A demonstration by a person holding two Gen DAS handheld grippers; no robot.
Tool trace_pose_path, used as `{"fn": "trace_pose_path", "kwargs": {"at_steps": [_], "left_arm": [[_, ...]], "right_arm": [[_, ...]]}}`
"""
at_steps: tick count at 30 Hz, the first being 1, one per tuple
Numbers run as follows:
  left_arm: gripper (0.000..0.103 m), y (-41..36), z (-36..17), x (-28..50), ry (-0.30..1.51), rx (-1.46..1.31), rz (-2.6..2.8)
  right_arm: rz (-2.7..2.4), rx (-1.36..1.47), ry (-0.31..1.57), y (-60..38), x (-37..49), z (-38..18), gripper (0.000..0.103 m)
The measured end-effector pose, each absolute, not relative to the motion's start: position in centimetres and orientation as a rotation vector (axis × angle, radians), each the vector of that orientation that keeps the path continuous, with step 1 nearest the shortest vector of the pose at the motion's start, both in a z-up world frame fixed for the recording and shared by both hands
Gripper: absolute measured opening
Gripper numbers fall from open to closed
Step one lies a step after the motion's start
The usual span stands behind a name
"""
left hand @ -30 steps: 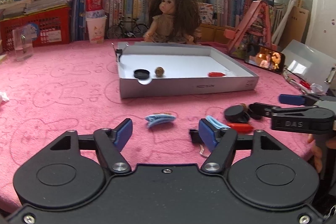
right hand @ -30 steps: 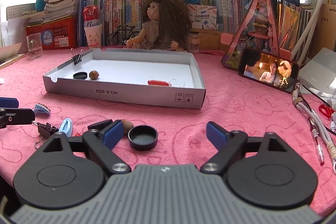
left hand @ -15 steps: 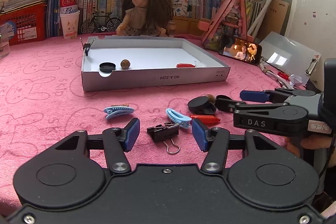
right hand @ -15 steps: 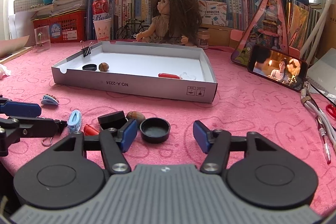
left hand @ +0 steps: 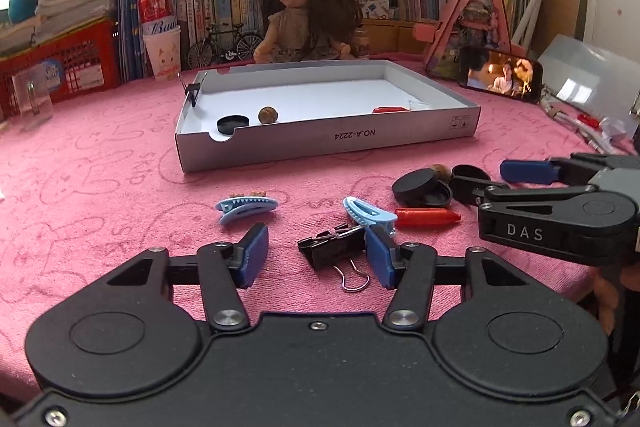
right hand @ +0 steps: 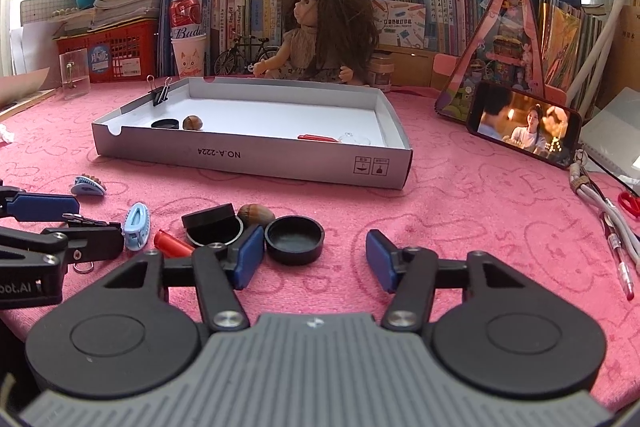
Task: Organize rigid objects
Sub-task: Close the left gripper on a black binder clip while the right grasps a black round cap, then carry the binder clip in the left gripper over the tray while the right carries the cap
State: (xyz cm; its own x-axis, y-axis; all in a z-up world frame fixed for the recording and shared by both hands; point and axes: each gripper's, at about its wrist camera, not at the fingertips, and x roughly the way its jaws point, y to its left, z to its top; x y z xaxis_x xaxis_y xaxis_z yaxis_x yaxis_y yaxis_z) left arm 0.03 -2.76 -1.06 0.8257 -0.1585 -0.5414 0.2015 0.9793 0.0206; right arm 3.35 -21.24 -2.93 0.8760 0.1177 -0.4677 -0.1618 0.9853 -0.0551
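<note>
A white cardboard box (left hand: 328,143) lies mid-table with a black cap (left hand: 232,125), a nut (left hand: 268,115) and a red stick (left hand: 390,109) inside. A black binder clip (left hand: 332,249) lies between the fingers of my left gripper (left hand: 316,257), close against the right pad; the left pad stands clear of it, so the gripper is open. My right gripper (right hand: 314,259) is open around a black cap (right hand: 294,239), which sits by its left pad. Two blue hair clips (left hand: 248,207) (left hand: 368,211), a red tube (left hand: 426,217), a black lid (right hand: 212,223) and a nut (right hand: 256,215) lie loose on the pink cloth.
A doll (right hand: 324,35) sits behind the box, before a wall of books. A phone (right hand: 524,125) playing video leans at the right, with pens (right hand: 616,251), a cable and red scissors (right hand: 630,203) near the right edge. A binder clip (right hand: 160,93) grips the box's far left corner.
My left gripper swung right and lower, bringing the binder clip between its fingers, and its jaws narrowed. My right gripper's jaws narrowed around the black cap while that hand stayed in place.
</note>
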Motion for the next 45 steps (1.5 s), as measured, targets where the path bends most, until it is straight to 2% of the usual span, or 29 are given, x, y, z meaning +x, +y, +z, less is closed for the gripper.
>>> {"fn": "trace_pose_path", "kwargs": {"at_steps": [3, 5, 7, 12, 31, 45], "left_arm": [[0.049, -2.8, -1.0, -0.1, 0.567, 0.068, -0.183], [0.042, -2.8, -0.9, -0.1, 0.568, 0.061, -0.170], [0.035, -2.6, -0.8, 0.0, 0.569, 0.058, -0.165], [0.034, -2.2, -0.6, 0.1, 0.584, 0.046, -0.174], [0.034, -2.0, 2.0, 0.8, 0.522, 0.031, -0.184], [0.034, -1.4, 4.7, 5.6, 0.462, -0.010, -0.218]], "right_arm": [[0.138, -0.090, 0.475, -21.2, 3.2, -3.1, 0.070], [0.136, -0.074, 0.481, -21.3, 3.3, -3.0, 0.069], [0.141, -0.076, 0.483, -21.2, 3.2, -3.0, 0.060], [0.169, -0.078, 0.488, -20.5, 2.9, -2.8, 0.036], [0.162, 0.004, 0.473, -21.3, 3.8, -0.7, 0.036], [0.165, 0.039, 0.483, -20.9, 6.8, 0.7, 0.036]]}}
